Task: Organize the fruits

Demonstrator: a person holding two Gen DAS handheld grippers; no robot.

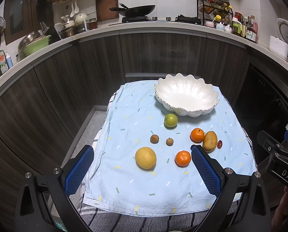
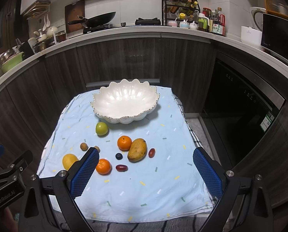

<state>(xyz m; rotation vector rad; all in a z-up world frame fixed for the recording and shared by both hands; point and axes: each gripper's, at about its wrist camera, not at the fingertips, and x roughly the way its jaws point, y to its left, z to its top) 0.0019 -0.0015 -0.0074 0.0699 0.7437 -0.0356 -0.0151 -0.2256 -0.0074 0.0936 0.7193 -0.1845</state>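
Observation:
A white scalloped bowl [image 1: 186, 94] [image 2: 124, 100] stands empty at the far side of a light blue cloth [image 1: 136, 185] [image 2: 144, 189]. In front of it lie a green apple [image 1: 171, 120] [image 2: 101, 128], two mandarins [image 1: 197, 135] [image 1: 183, 158] [image 2: 124, 143] [image 2: 103, 166], a mango [image 1: 209, 141] [image 2: 137, 149], a yellow lemon [image 1: 145, 157] [image 2: 69, 161], two small brown longans [image 1: 154, 138] [image 1: 169, 141] [image 2: 84, 146], two red dates [image 2: 121, 167] [image 2: 151, 152] and a dark blueberry [image 2: 119, 156]. My left gripper [image 1: 142, 171] is open above the near cloth. My right gripper [image 2: 146, 174] is open too, holding nothing.
Dark wood cabinets and a curved counter [image 1: 159, 27] ring the small table. On the counter are a wok [image 1: 136, 10], a spice rack [image 1: 214, 9], bottles and dishes. A black oven [image 2: 240, 104] is at the right. A striped cloth [image 1: 124, 222] lies under the blue one.

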